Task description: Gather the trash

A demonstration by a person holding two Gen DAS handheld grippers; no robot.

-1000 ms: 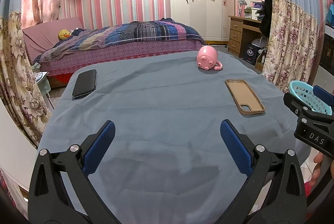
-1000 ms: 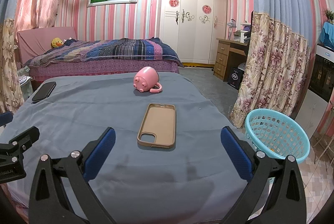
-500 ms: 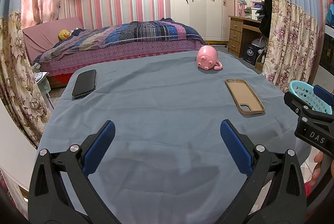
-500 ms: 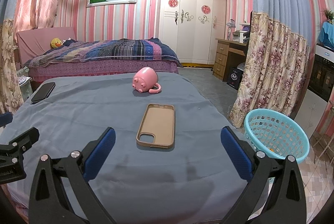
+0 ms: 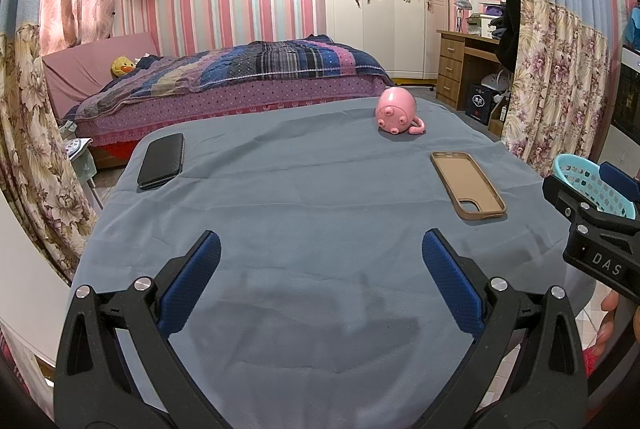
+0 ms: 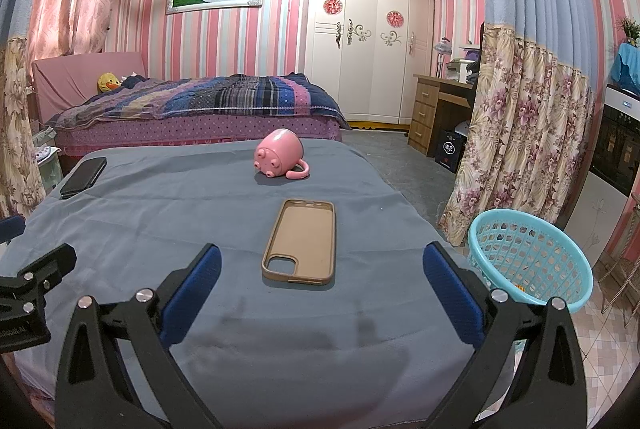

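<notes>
Trash: none obvious on the table [image 6: 120, 229]. Basket [image 6: 528, 261] sits lower right of the right view, on the floor beside the table edge; a small yellow bit shows inside. Left gripper [image 5: 320, 273] and right gripper [image 6: 320, 273]: both wide open, empty. Risk: I mistake the case [image 6: 302, 243], mug [image 6: 280, 155] or phone [image 6: 83, 176] for trash. The flat, smooth case could slip; the cloth could bunch. The mug is glossy, rounded, on its side, so it may roll.
</notes>
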